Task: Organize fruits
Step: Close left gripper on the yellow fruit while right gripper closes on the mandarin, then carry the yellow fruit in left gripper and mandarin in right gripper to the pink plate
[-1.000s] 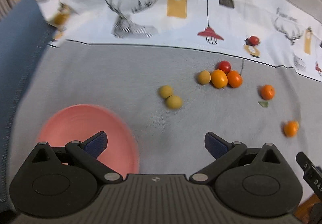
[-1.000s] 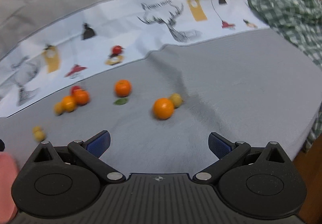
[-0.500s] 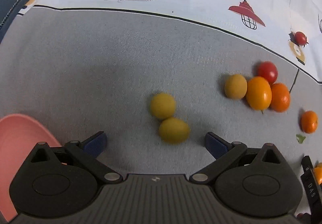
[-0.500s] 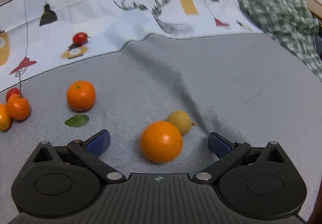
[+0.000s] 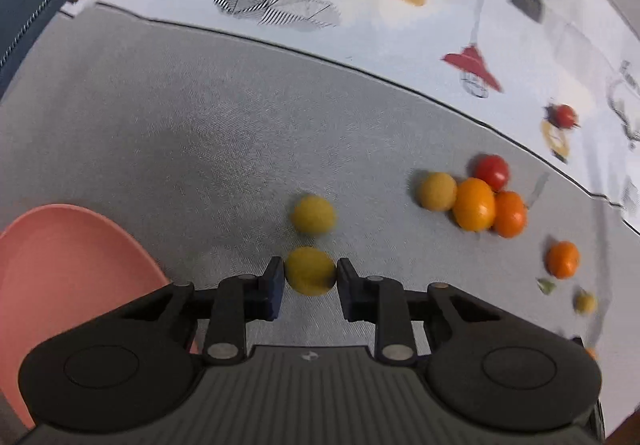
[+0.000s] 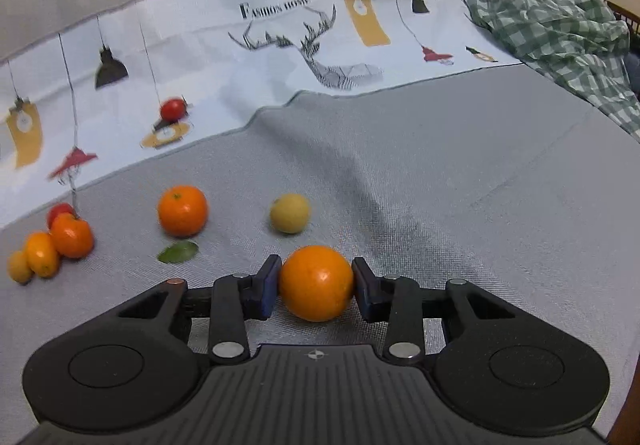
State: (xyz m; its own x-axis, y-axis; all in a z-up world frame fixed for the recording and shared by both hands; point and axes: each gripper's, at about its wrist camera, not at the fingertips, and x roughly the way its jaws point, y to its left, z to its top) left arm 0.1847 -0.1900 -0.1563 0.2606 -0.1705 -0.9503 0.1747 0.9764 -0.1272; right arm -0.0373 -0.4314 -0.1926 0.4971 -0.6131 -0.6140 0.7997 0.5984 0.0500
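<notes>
My left gripper (image 5: 310, 277) is shut on a small yellow fruit (image 5: 310, 271) on the grey cloth; a second yellow fruit (image 5: 313, 214) lies just beyond it. A pink plate (image 5: 68, 261) sits at the lower left of the left wrist view. My right gripper (image 6: 315, 285) is shut on an orange (image 6: 316, 283). Beyond it lie a yellow-green fruit (image 6: 290, 213), another orange (image 6: 183, 210) and a green leaf (image 6: 178, 251).
A cluster of orange, yellow and red fruits (image 5: 474, 201) lies right of the left gripper and shows at the left in the right wrist view (image 6: 52, 241). A printed white cloth (image 6: 280, 45) runs along the back. A green checked cloth (image 6: 560, 29) is heaped at the far right.
Both grippers moved forward and down to the cloth. The left one closed on the nearer yellow fruit and the right one closed on the orange.
</notes>
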